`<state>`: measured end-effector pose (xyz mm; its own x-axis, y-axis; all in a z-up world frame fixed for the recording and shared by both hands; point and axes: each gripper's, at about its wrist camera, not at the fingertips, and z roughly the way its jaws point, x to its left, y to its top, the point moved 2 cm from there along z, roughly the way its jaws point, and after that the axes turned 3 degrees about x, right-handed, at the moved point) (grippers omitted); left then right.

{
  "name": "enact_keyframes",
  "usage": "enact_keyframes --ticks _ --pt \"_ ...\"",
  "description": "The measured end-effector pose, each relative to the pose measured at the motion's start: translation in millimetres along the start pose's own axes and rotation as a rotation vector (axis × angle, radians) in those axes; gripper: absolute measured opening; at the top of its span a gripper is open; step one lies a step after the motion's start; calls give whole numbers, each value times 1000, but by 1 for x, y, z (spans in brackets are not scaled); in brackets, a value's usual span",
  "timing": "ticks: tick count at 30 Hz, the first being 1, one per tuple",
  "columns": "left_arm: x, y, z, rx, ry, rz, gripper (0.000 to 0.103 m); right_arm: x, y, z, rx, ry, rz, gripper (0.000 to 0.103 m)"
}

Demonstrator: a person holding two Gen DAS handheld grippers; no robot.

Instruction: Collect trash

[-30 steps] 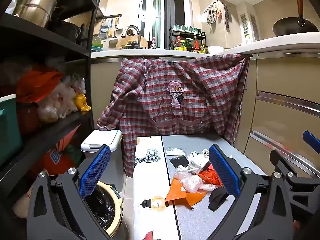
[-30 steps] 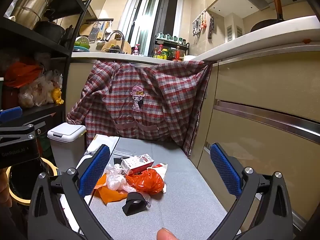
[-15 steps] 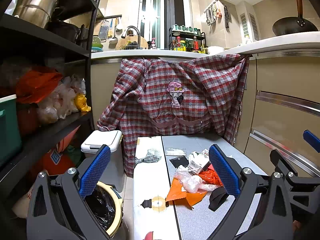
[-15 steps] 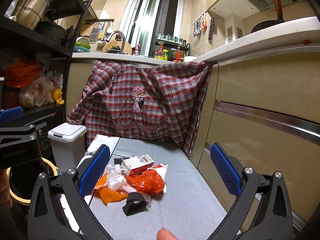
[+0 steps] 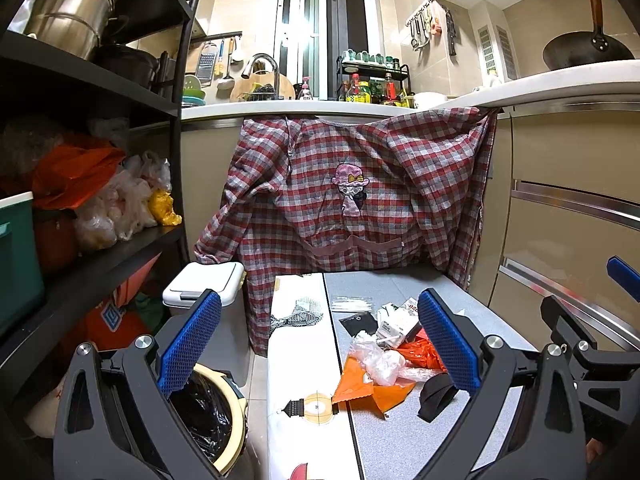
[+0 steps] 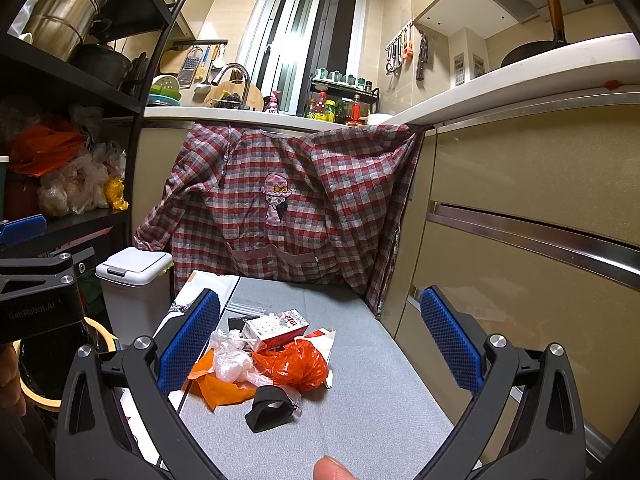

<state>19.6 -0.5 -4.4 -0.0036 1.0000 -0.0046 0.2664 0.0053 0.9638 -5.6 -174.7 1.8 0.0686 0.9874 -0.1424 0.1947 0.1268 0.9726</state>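
Observation:
A pile of trash lies on a grey table [image 6: 360,412]: an orange plastic bag [image 6: 298,366], a clear crumpled bag [image 6: 230,360], a flat orange wrapper [image 6: 218,390], a red-and-white carton [image 6: 276,328] and a black band [image 6: 268,408]. The same pile shows in the left wrist view, with the clear bag [image 5: 380,362] and orange wrapper [image 5: 360,388]. A round bin with a black liner [image 5: 208,412] stands on the floor to the left. My left gripper [image 5: 320,352] is open and empty above the table's left edge. My right gripper [image 6: 320,344] is open and empty, above and behind the pile.
A white lidded bin [image 5: 204,286] stands left of the table. A plaid shirt [image 5: 352,192] hangs from the counter behind. Black shelves [image 5: 80,248] with bags run along the left. Beige drawers [image 6: 520,220] line the right. A white printed sheet [image 5: 300,344] covers the table's left strip.

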Motion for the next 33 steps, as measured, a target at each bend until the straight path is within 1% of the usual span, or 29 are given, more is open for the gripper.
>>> enact_keyframes --ticks 33 --pt "0 0 0 -2 1 4 95 0 2 -3 -4 -1 -1 98"
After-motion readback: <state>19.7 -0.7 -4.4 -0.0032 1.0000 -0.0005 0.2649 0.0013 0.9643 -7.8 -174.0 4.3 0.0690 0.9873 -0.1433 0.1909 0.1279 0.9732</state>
